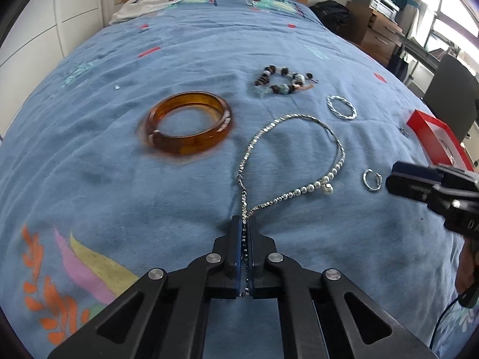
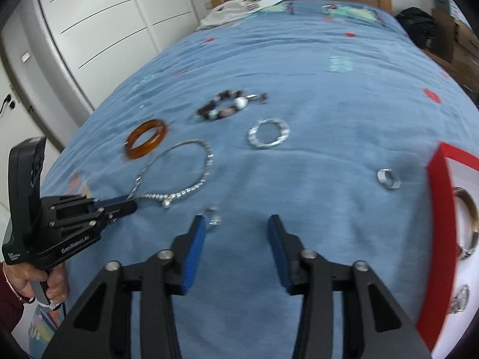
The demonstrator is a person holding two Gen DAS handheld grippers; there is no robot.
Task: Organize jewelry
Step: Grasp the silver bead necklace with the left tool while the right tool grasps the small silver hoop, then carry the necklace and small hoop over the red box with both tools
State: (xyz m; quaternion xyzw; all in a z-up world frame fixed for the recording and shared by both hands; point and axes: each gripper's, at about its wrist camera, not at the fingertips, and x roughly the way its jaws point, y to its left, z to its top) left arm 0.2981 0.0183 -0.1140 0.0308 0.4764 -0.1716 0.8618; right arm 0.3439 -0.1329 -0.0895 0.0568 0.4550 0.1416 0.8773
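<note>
My left gripper (image 1: 245, 220) is shut on the near end of a silver bead necklace (image 1: 299, 155) that lies looped on the blue bedspread; it also shows in the right wrist view (image 2: 131, 205) with the necklace (image 2: 185, 176). My right gripper (image 2: 236, 224) is open and empty, just right of a small silver ring (image 2: 213, 215); in the left wrist view it (image 1: 392, 179) sits beside that ring (image 1: 372, 179). An amber bangle (image 1: 188, 125), a beaded bracelet (image 1: 283, 82), a twisted silver bangle (image 1: 341, 107) and a silver band ring (image 2: 388, 179) lie on the bed.
A red box (image 2: 437, 209) with a white lining holds a bangle (image 2: 468, 224) and a ring at the right. Clothes (image 1: 155, 0) lie by the wooden headboard. White wardrobe doors (image 2: 89, 30) stand left; a desk and chair (image 1: 449, 89) stand right.
</note>
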